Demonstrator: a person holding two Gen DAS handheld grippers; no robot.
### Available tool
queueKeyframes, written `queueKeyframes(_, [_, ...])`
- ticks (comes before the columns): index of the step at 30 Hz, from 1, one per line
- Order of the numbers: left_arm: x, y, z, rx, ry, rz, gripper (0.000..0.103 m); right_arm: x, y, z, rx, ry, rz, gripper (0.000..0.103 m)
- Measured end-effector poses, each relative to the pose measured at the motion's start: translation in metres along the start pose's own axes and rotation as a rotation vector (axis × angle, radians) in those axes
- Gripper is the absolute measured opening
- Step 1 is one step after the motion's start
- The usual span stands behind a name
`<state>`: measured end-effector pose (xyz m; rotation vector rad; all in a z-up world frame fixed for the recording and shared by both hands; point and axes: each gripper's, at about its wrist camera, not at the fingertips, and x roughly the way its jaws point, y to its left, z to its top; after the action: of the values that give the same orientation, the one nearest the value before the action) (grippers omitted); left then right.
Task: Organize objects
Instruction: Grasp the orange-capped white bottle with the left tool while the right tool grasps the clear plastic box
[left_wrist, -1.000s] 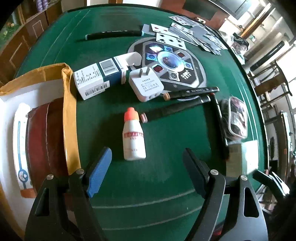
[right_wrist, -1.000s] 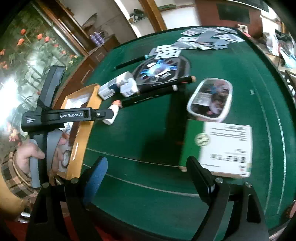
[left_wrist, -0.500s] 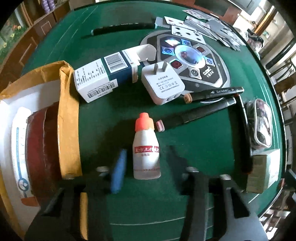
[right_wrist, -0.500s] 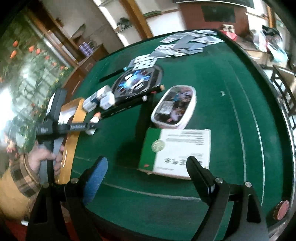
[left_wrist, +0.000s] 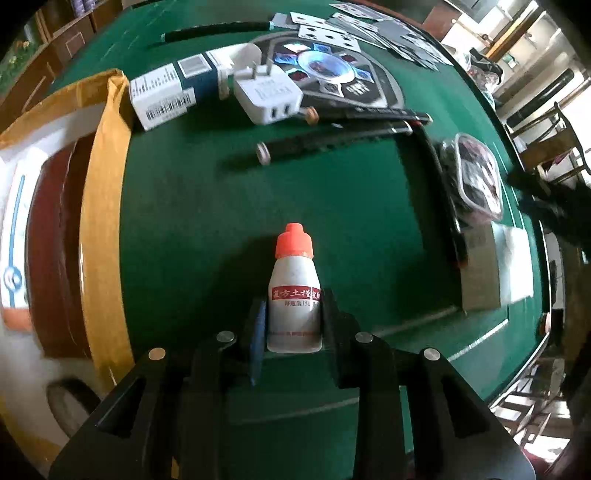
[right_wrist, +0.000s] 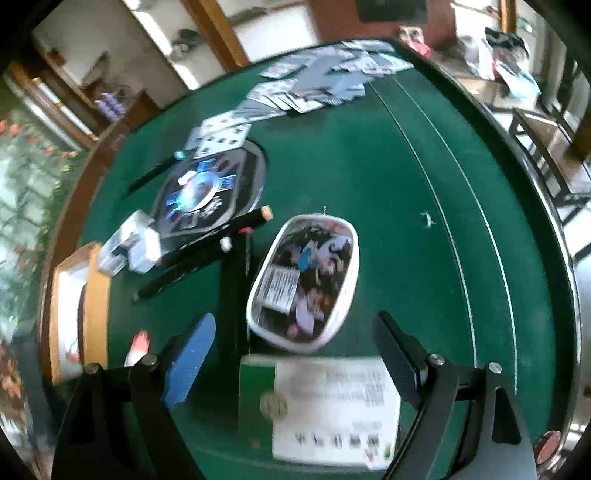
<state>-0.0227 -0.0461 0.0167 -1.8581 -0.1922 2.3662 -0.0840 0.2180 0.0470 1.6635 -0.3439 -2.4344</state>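
A small white bottle with an orange cap (left_wrist: 293, 295) stands between the pads of my left gripper (left_wrist: 294, 306), which is shut on its lower body above the green felt table (left_wrist: 192, 206). In the right wrist view the same bottle (right_wrist: 136, 347) shows only its cap at the lower left. My right gripper (right_wrist: 295, 325) is open and holds nothing. It hangs over a green-and-white box (right_wrist: 332, 406) and the near end of an oval white-rimmed case (right_wrist: 306, 280).
An open cardboard box (left_wrist: 99, 221) holding a brown round thing lies at the left. Farther back are a blue-and-white carton (left_wrist: 166, 92), a white charger (left_wrist: 266, 92), black markers (left_wrist: 332, 144), a black disc (left_wrist: 332, 74) and spread playing cards (left_wrist: 332, 33).
The left gripper dropped onto the lying bottle, shut on it and now holds it cap forward. The right gripper swung right and closer over the green-and-white box, staying open.
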Motion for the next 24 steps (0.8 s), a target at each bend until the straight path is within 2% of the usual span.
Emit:
queueKeyframes(4, [0.0, -0.007, -0.007, -0.005, 0.002, -0.002, 0.026, 0.025, 0.001, 0.017, 0.058, 0.036, -0.046, 0.087])
queueKeyframes(7, [0.0, -0.009, -0.008, -0.008, 0.003, -0.005, 0.026, 0.048, 0.01, 0.022, 0.013, 0.092, -0.129, 0.087])
queueKeyframes(8, [0.0, -0.009, -0.009, -0.008, 0.003, -0.007, 0.026, 0.054, 0.012, 0.021, -0.007, 0.106, -0.155, 0.082])
queueKeyframes(11, [0.0, -0.009, -0.011, -0.009, 0.001, -0.012, 0.026, 0.057, 0.014, 0.016, -0.061, 0.086, -0.177, 0.081])
queueKeyframes(14, [-0.001, -0.009, -0.012, -0.007, 0.003, -0.01, 0.026, 0.055, 0.012, 0.013, -0.102, 0.08, -0.168, 0.076])
queueKeyframes(18, [-0.001, -0.007, -0.013, -0.004, -0.004, -0.015, 0.026, 0.048, 0.002, 0.009, -0.142, 0.051, -0.155, 0.075])
queueKeyframes(24, [-0.001, -0.005, -0.015, -0.02, -0.019, -0.036, 0.026, 0.024, -0.004, 0.007, -0.137, -0.023, -0.098, 0.075])
